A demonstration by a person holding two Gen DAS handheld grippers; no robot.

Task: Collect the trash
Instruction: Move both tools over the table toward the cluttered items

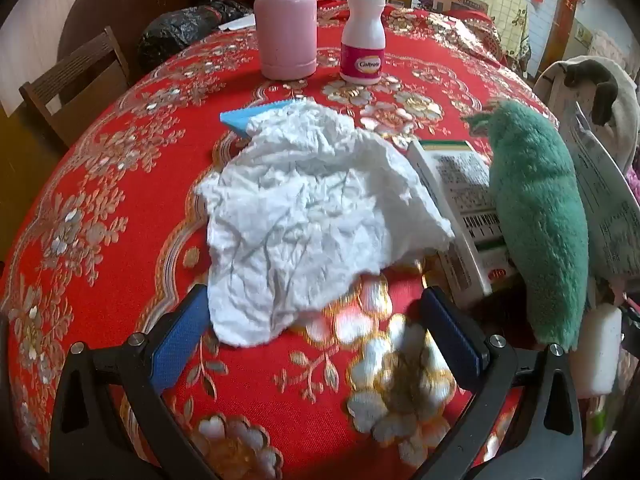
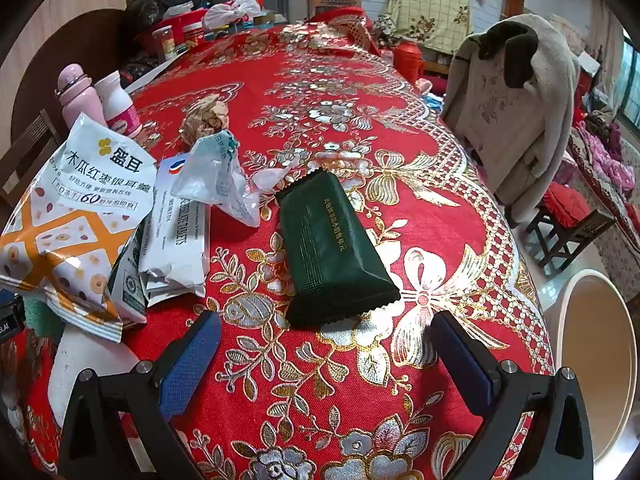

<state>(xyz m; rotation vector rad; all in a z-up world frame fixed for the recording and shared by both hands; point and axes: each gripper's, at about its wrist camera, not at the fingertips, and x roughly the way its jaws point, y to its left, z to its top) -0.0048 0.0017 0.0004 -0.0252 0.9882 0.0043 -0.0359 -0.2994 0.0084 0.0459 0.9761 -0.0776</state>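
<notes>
White crumpled tissue (image 1: 304, 216) lies mid-frame in the left wrist view on the red table (image 1: 120, 200), its near edge just ahead of the left tool (image 1: 316, 332), jaws spread wide, nothing held. Dark green wrapper (image 2: 332, 252) sits centre of the right wrist view, just beyond the right tool (image 2: 328, 356), also wide open and empty. Best move: straddle each item, press down, close fully. Beige bin (image 2: 596, 360) waits lower right.
</notes>
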